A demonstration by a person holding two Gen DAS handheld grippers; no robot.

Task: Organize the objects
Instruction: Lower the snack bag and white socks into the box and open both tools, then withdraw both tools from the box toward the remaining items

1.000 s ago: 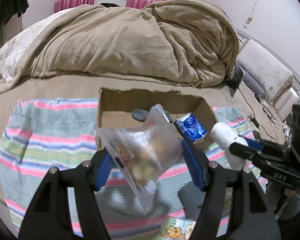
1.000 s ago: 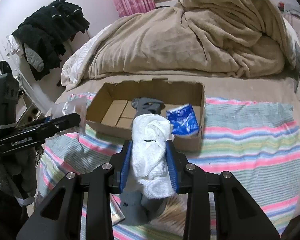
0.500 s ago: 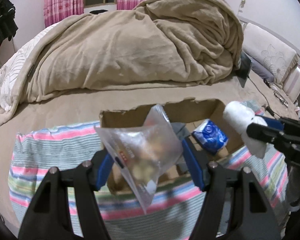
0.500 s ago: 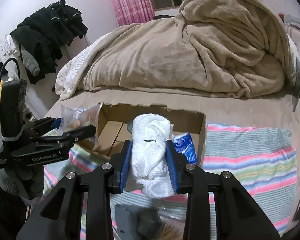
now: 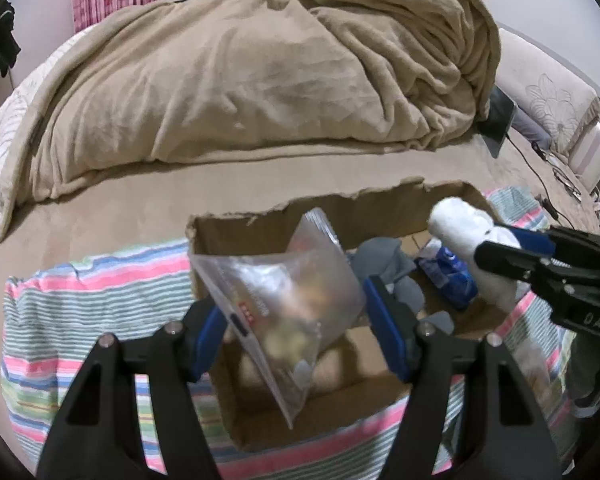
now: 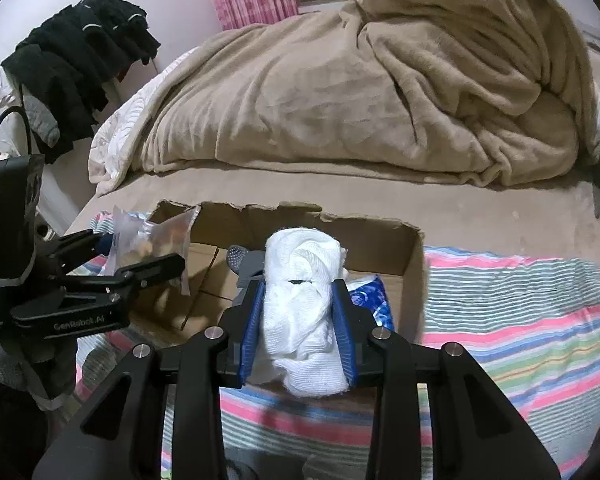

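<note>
An open cardboard box (image 5: 380, 200) (image 6: 414, 256) sits on a striped cloth on the bed. My left gripper (image 5: 296, 320) is shut on a clear plastic snack bag (image 5: 288, 300) and holds it over the box's left part; it also shows in the right wrist view (image 6: 152, 236). My right gripper (image 6: 300, 316) is shut on a rolled white cloth (image 6: 304, 304), held over the box's front edge; the cloth shows in the left wrist view (image 5: 472, 240). Inside the box lie a grey sock (image 5: 388, 268) (image 6: 248, 260) and a blue packet (image 5: 452, 276) (image 6: 368, 296).
A striped cloth (image 5: 80, 312) (image 6: 520, 312) covers the near bed. A bunched tan blanket (image 5: 260, 68) lies behind the box. Dark clothes (image 6: 80, 64) hang at the left. Pillows (image 5: 548, 108) and a dark tablet (image 5: 500, 116) are at the right.
Both grippers have moved forward with their loads. The snack bag is now over the box's left part and the white cloth over its front edge.
</note>
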